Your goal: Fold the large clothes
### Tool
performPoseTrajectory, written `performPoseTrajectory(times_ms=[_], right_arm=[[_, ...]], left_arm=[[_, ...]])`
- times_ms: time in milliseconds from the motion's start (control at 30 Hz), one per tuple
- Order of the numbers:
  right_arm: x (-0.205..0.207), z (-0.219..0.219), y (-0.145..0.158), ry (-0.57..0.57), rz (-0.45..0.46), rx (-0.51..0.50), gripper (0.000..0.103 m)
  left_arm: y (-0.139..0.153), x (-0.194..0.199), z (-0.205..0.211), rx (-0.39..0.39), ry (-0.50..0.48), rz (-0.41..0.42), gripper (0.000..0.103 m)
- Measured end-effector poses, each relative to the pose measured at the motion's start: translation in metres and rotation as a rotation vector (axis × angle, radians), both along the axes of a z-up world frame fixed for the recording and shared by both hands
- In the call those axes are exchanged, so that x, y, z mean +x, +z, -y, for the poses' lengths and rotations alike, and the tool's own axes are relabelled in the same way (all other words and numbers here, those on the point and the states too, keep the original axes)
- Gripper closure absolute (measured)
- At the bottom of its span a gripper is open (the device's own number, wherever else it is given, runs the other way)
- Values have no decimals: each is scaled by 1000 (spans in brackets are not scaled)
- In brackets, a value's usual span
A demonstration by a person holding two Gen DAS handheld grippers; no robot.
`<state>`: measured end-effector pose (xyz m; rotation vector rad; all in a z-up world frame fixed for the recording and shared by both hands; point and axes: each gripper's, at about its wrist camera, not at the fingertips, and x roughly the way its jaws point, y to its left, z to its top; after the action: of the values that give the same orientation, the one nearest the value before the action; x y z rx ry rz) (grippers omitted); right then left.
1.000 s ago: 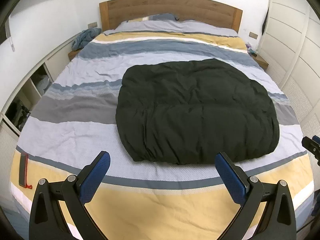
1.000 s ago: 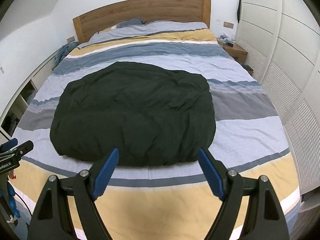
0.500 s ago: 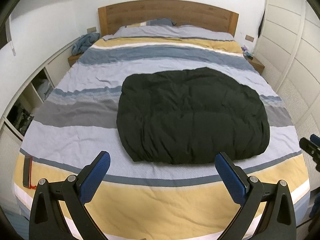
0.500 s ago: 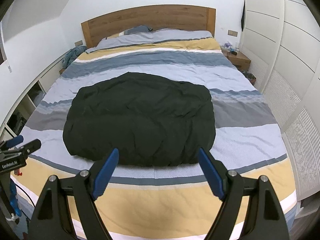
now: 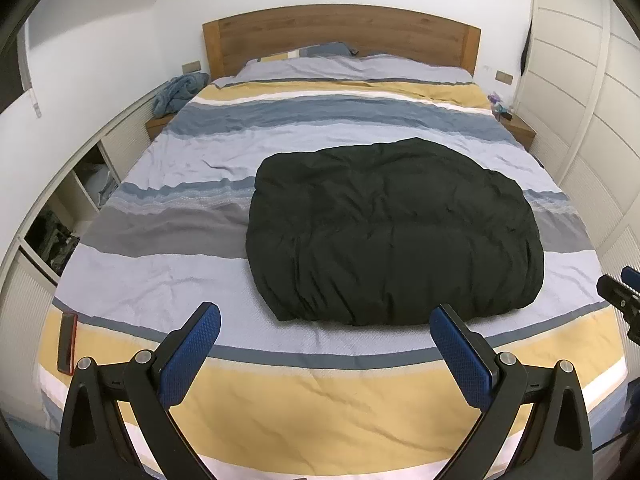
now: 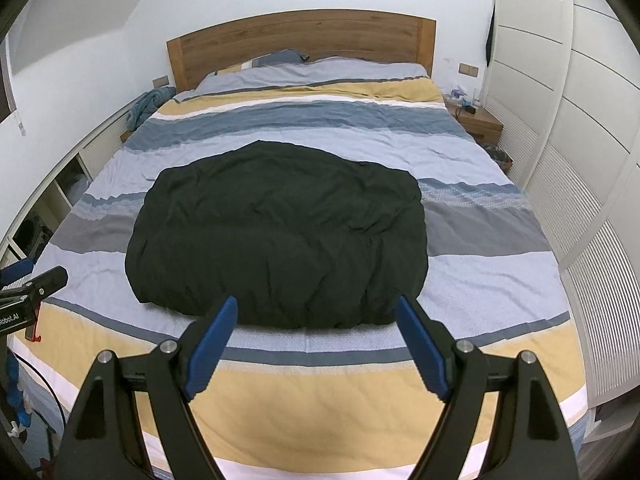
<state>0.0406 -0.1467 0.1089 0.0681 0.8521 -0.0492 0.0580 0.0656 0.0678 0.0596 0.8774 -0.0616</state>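
Observation:
A large black garment (image 5: 394, 232) lies folded in a rounded heap on the striped bed cover (image 5: 192, 272), also seen in the right wrist view (image 6: 280, 236). My left gripper (image 5: 326, 340) is open and empty, held above the foot of the bed, well short of the garment's near edge. My right gripper (image 6: 316, 336) is open and empty, also above the foot of the bed, just short of the garment's near edge. Each gripper shows at the edge of the other's view: the right one (image 5: 622, 296), the left one (image 6: 28, 292).
A wooden headboard (image 5: 340, 40) and pillows stand at the far end. A red-edged dark object (image 5: 67, 342) lies at the bed's near left corner. Open shelves (image 5: 60, 216) run along the left, white wardrobes (image 6: 580, 140) along the right. Bedside tables flank the bed.
Both grippers have drawn back and risen away from the bed, so the garment looks smaller and farther off. The garment has not moved. Both grippers stay open.

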Motion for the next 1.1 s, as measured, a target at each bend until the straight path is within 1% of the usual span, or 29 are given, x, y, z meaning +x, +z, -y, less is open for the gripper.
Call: performPoseTrajectory(times_ms=[167,1100], right_arm=[[-2,-2,0,5,3,-7,22],[0,0,-1,12,-5,-26,22]], left_arm=[[1,0,1,12,0,6,0],[-6,4,-1,6,-8,-16,0]])
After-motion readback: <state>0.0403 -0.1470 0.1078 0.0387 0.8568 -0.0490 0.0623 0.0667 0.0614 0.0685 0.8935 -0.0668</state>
